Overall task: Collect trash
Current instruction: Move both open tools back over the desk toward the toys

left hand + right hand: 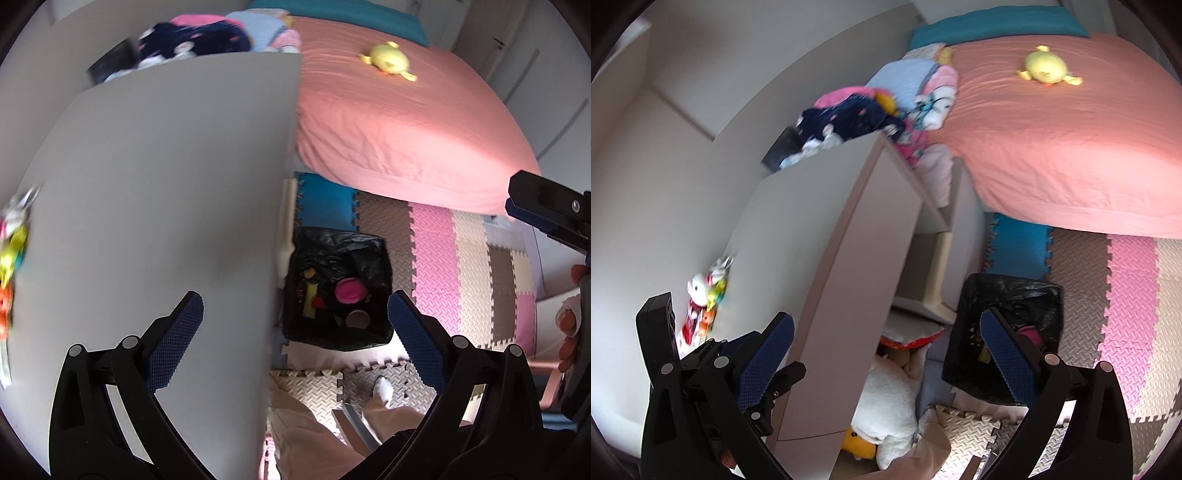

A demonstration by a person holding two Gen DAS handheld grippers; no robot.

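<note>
Meanwhile, both grippers are held above a grey desk, each with its jaws spread wide and nothing pinched. The left gripper is seen over the desk's edge, the right gripper beside it. A black-lined trash bin stands on the foam floor mat just beside the desk, near the foot of a pink bed; a pink lid, a brown disc and small scraps are seen lying inside it. A drop into the bin is judged to be finished, with the hands between pickups. Bright clutter at the desk's left edge is blurred; a turn toward it and a closing of the jaws would be called for next.
</note>
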